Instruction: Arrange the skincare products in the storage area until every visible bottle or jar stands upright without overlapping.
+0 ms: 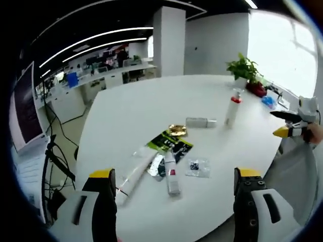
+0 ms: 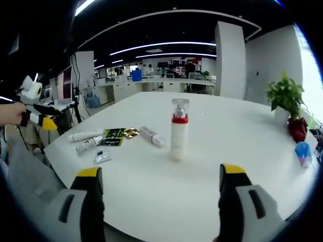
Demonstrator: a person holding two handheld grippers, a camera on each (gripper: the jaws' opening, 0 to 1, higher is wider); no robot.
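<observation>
On the round white table [image 1: 151, 111] one pump bottle [image 2: 179, 130] with a red collar already stands upright, well apart from the rest; it shows too in the left gripper view, beyond a white tube [image 1: 200, 122] lying flat; nearer the table's edge a cluster lies jumbled: a slim bottle with a red band [image 1: 171, 173] on its side, a long white tube [image 1: 132, 174] beside it, a green and black sachet [image 1: 169, 141], a gold foil packet [image 1: 177, 130] and a small clear packet [image 1: 197, 168]; the slim bottle seems to rest partly over a silvery packet, though I cannot be sure they overlap; the left gripper [image 1: 171, 194] hangs above the table edge near this cluster with its jaws spread wide and nothing between them; the right gripper [image 2: 160, 194] faces the standing bottle, jaws likewise parted and empty, not touching it; most of the job looks undone, since several things lie flat; the risk I'd watch is the right gripper pushing forward into the tall standing bottle and toppling it, as it looks narrow at the base; on the left, grabbing the slim bottle by its middle might drag the sachets along or roll it off the near edge; a tube stood on its cap may simply fall again.
</observation>
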